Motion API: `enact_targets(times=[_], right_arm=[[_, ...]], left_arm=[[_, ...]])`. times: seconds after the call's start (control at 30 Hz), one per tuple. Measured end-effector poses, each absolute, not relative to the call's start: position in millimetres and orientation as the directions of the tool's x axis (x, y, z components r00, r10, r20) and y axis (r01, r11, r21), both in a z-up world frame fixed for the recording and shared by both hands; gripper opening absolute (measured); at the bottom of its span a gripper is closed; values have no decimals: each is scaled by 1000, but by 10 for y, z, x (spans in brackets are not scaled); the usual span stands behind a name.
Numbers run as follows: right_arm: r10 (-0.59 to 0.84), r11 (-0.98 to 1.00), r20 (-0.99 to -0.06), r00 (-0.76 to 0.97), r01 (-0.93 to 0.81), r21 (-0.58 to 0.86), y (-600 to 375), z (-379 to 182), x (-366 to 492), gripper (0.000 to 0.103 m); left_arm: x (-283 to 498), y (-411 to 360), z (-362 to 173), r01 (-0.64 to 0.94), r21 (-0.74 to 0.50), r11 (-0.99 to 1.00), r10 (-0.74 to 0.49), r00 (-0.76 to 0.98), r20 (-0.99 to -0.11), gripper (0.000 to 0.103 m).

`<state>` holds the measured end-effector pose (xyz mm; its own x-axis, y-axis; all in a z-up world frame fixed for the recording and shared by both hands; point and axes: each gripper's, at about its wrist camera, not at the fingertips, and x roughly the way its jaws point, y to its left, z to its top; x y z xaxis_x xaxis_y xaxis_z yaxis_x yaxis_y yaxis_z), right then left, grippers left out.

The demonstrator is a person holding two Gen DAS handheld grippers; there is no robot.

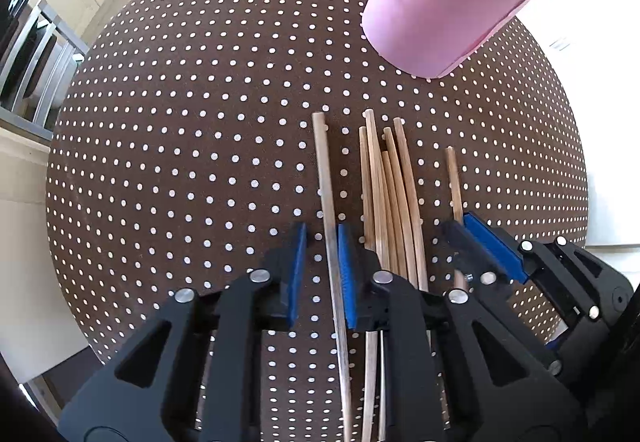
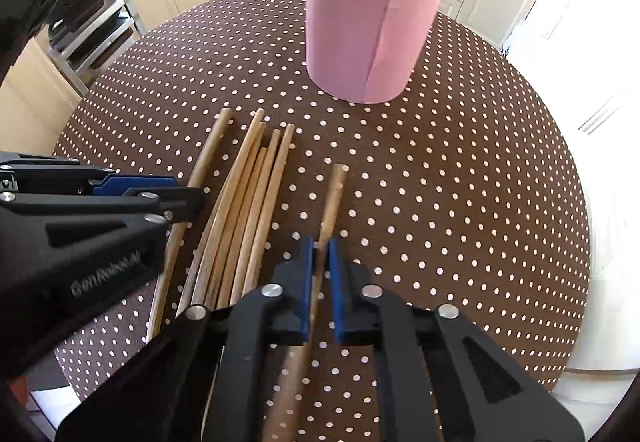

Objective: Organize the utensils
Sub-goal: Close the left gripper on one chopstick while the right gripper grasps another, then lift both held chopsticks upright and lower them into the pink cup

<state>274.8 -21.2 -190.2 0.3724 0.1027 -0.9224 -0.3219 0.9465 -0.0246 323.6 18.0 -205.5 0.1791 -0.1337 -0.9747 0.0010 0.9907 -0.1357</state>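
Right gripper (image 2: 319, 266): blue pads clamped on the lone chopstick (image 2: 332, 198), which lies apart to the right of the others.
Left gripper (image 1: 322, 262): pads narrowed round the leftmost chopstick (image 1: 322, 170); it lies against the right pad, a gap shows at the left pad, so no firm grip that I can tell.
Long axis: every stick runs near to far, along the line each gripper's fingers point.
Loose bundle (image 1: 386, 182): five or so wooden chopsticks lie side by side between the two grippers, flat on the dotted tablecloth (image 1: 180, 142).
Pink holder (image 2: 360, 22): upright cylinder at the far side, beyond the stick tips and a little right; one utensil handle already pokes out of its rim.
Nearer hand: the right, judging by how large the holder looms in its view; its stick looks the likelier to go in first.
Turn needed: the stick lies flat and would have to tip upright over the rim.
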Motion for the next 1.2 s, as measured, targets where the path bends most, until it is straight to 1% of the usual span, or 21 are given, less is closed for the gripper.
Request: enact_targets(times=[0.07, 0.13, 0.3, 0.4, 0.5, 0.7, 0.8, 0.9, 1.0, 1.1, 1.2], right_arm=[[122, 946, -919, 375, -325, -7, -275, -1904, 2728, 4], [141, 946, -914, 380, -323, 12, -355, -1896, 2699, 4], [216, 952, -882, 420, -290, 95, -748, -1733, 2635, 4], [245, 954, -851, 464, -271, 127, -904, -1556, 2640, 4], [264, 956, -797, 544, -254, 144, -1058, -1275, 2603, 4], [311, 950, -626, 716, -250, 186, -1372, -620, 2402, 4], [330, 944, -550, 767, -259, 205, -1485, -377, 2333, 4], [333, 942, -467, 819, -263, 210, -1564, -137, 2320, 4], [332, 939, -378, 864, -265, 219, -1619, 70, 2260, 4], [338, 932, -275, 900, -279, 232, -1628, 243, 2224, 4], [321, 932, -147, 936, -284, 224, -1707, 373, 2242, 4]], left_arm=[[3239, 247, -2061, -28, -156, 987, -148, 180, -972, 7], [3218, 303, -2057, -17, -185, 983, -178, 191, -965, 6], [3078, 358, -2005, 49, -213, 976, -218, 246, -944, 5], [2992, 390, -1862, 76, -242, 967, -253, 311, -916, 5], [2920, 403, -1620, 108, -262, 959, -283, 388, -877, 5], [2774, 419, -1032, 169, -282, 944, -328, 559, -762, 5], [2683, 441, -754, 190, -274, 943, -331, 634, -699, 5], [2626, 473, -488, 209, -293, 933, -353, 689, -633, 5], [2608, 444, -249, 208, -259, 943, -324, 744, -585, 5], [2633, 416, -38, 195, -270, 943, -315, 784, -535, 5], [2721, 369, 125, 184, -284, 941, -304, 827, -472, 5]])
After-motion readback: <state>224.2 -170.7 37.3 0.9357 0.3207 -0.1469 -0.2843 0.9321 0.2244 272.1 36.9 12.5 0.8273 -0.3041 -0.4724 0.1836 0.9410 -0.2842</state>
